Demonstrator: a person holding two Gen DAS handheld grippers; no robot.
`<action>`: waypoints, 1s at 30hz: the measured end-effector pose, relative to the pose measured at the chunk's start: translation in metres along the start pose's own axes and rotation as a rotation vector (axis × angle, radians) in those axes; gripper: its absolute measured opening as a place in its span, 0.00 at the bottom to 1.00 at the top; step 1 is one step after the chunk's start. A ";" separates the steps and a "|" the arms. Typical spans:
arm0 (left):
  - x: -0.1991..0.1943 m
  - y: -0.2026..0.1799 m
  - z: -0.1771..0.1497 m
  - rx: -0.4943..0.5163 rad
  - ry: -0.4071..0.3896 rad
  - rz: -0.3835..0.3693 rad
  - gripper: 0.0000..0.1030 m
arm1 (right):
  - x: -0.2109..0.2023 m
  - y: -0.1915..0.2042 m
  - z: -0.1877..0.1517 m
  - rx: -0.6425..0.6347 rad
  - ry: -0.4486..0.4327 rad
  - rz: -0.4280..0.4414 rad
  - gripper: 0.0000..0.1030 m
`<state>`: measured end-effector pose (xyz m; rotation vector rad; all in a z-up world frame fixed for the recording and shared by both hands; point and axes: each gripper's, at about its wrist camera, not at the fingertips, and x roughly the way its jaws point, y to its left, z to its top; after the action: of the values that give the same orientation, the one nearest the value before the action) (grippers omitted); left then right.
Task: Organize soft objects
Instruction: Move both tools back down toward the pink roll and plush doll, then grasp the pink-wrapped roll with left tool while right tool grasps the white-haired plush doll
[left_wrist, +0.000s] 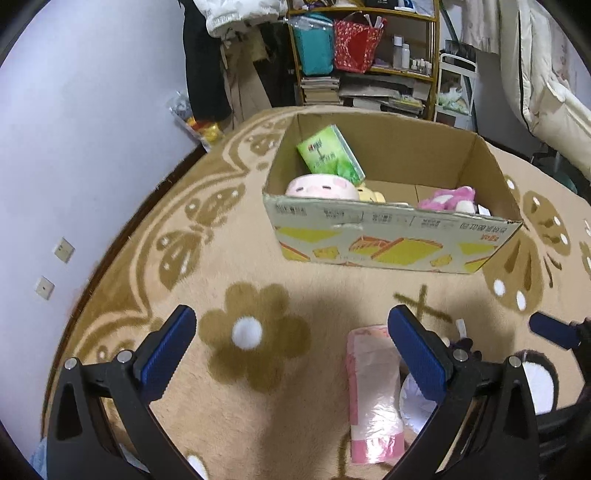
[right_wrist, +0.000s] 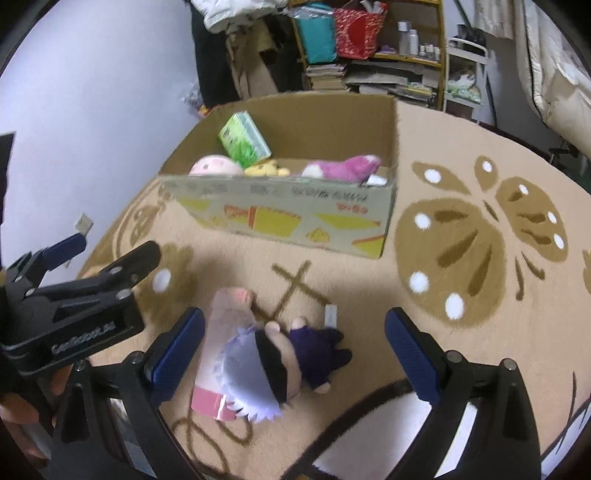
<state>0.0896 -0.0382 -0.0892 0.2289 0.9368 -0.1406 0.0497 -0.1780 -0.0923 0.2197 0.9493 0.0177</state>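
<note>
A small doll (right_wrist: 280, 365) with white hair and dark purple clothes lay flat on the rug, touching a pink pack (right_wrist: 221, 332). In the open cardboard box (right_wrist: 280, 210) sat a green pack (right_wrist: 243, 138) and pink plush toys (right_wrist: 343, 168).

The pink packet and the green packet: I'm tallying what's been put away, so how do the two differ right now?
The pink packet lies flat on the rug, outside the cardboard box; the green packet is already inside the box, propped at a tilt against its wall. The pink packet has a clear plastic middle, while the green packet looks printed all over. Both appear to be soft wrapped packs.
</note>
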 end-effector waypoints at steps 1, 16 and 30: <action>0.002 0.000 0.000 -0.002 0.004 -0.004 1.00 | 0.002 0.001 -0.001 -0.005 0.013 0.002 0.99; 0.035 -0.017 -0.009 0.012 0.124 -0.071 1.00 | 0.046 0.000 -0.009 0.023 0.162 0.013 0.99; 0.058 -0.025 -0.015 0.008 0.186 -0.067 1.00 | 0.076 -0.004 -0.013 0.088 0.273 0.032 0.99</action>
<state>0.1068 -0.0597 -0.1479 0.2207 1.1291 -0.1867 0.0832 -0.1714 -0.1611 0.3195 1.2198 0.0358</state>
